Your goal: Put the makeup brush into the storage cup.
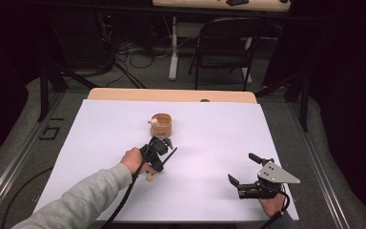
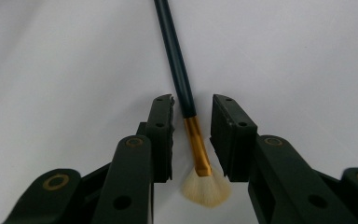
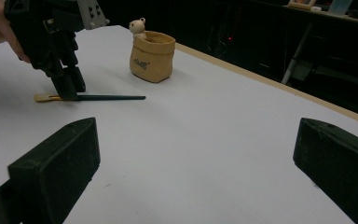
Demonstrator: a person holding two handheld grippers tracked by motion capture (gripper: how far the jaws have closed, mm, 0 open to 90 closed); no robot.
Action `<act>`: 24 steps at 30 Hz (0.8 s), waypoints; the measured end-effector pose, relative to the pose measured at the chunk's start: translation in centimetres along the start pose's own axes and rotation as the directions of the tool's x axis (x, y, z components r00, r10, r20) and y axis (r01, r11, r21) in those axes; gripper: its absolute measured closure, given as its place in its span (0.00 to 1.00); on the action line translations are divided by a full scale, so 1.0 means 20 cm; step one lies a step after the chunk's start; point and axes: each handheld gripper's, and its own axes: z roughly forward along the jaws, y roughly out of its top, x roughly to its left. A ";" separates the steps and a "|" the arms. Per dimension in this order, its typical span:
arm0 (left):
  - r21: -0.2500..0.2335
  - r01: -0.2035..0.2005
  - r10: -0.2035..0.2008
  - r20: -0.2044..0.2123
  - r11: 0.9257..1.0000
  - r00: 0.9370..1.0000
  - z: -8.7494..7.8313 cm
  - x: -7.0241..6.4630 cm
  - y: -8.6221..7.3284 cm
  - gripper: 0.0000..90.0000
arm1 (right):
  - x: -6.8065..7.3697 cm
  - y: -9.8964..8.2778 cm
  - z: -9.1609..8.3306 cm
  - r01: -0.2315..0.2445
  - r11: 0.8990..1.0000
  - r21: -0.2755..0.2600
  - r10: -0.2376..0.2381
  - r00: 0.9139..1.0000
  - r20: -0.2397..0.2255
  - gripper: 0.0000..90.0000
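Right gripper (image 1: 244,172) near desk (image 1: 209,143) near-right corner, fingers wide apart, nothing between. Left gripper (image 2: 192,135) near desk middle, pointing down; fingers (image 2: 161,135) astride brush (image 2: 186,100) at gold ferrule, narrow gaps either side, not yet pressing. Brush flat on desk, bristles nearest, dark handle running away. Farther, toward far edge: tan pouch (image 1: 161,125) with small bear (image 3: 138,26).

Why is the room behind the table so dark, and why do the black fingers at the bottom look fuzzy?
In the high view, light falls on the white table while the room behind stays dim. In the left gripper view, the brush looks sharp, but the left gripper blurs lower down, close to the camera. In the right gripper view, the near fingers are soft and the pouch is clearer.
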 end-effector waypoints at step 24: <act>0.020 -0.049 0.050 -0.023 0.999 0.998 0.03 -0.03 0.01 0.92 | 0.00 0.00 0.00 0.002 1.000 0.005 -0.002 1.000 -0.002 0.00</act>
